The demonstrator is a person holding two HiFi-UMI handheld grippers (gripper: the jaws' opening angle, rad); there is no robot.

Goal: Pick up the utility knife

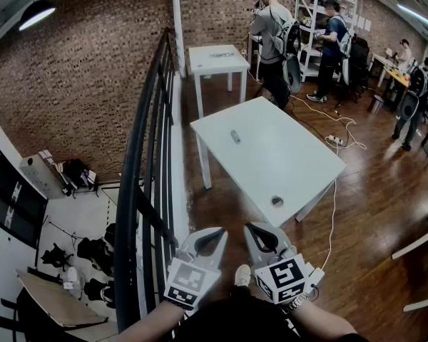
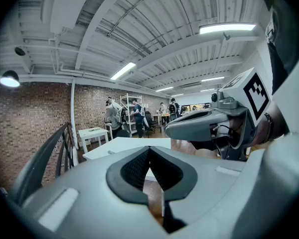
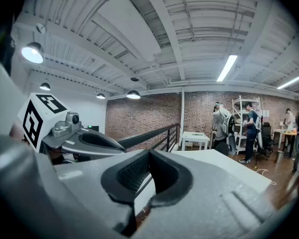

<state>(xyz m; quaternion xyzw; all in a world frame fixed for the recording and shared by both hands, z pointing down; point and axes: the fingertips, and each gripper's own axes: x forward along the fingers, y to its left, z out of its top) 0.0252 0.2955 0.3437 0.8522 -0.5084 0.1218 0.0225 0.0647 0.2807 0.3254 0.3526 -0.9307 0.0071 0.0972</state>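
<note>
In the head view a small grey oblong object, likely the utility knife [image 1: 235, 136], lies on the white table [image 1: 292, 162], toward its far left part. Both grippers hang at the bottom of that view, well short of the table's near corner. My left gripper [image 1: 223, 231] is shut with nothing in it, its tips meeting in the left gripper view [image 2: 149, 148]. Beside it, my right gripper [image 1: 248, 228] is also shut and empty, with its pads together in the right gripper view [image 3: 149, 152]. Each gripper sees the other alongside it.
A black railing [image 1: 146, 155] runs along the left, with a lower level beyond it. A round dark spot [image 1: 277, 201] sits near the table's front corner. A second white table [image 1: 215, 59] stands farther back. Several people stand by shelves [image 1: 321, 20]. Cables and a power strip [image 1: 335, 140] lie on the wooden floor.
</note>
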